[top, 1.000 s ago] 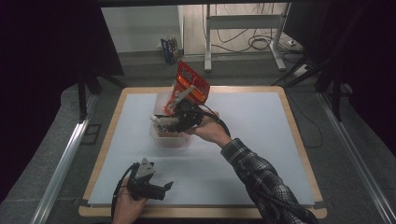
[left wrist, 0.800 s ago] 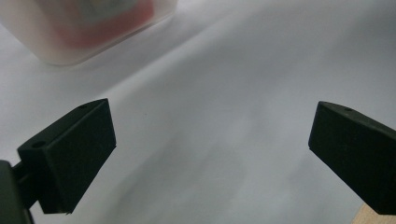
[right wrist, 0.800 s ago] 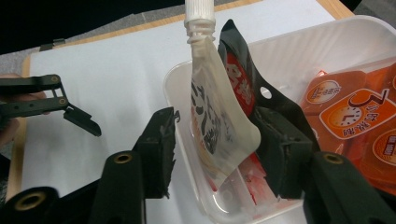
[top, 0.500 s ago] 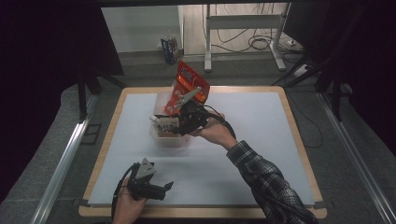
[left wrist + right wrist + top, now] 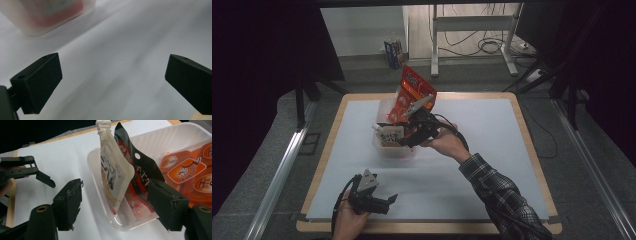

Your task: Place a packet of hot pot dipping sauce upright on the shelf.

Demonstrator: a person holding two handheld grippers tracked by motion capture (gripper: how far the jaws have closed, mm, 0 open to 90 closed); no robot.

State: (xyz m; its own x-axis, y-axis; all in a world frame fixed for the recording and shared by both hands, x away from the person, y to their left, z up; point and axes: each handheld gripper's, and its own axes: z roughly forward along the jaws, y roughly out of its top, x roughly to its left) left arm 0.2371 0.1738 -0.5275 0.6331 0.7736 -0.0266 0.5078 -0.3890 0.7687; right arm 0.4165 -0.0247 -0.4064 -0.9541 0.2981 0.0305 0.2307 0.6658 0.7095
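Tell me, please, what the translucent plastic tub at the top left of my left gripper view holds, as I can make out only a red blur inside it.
Observer: In the right gripper view, a white spouted pouch stands upright at one end of the translucent plastic tub, leaning against a black-and-red foil packet.
Operator: Thank you. Is the right gripper holding that pouch?
Observer: No. The right gripper has just been opening its jaws, and they now stand on either side of the pouch without pressing on it.
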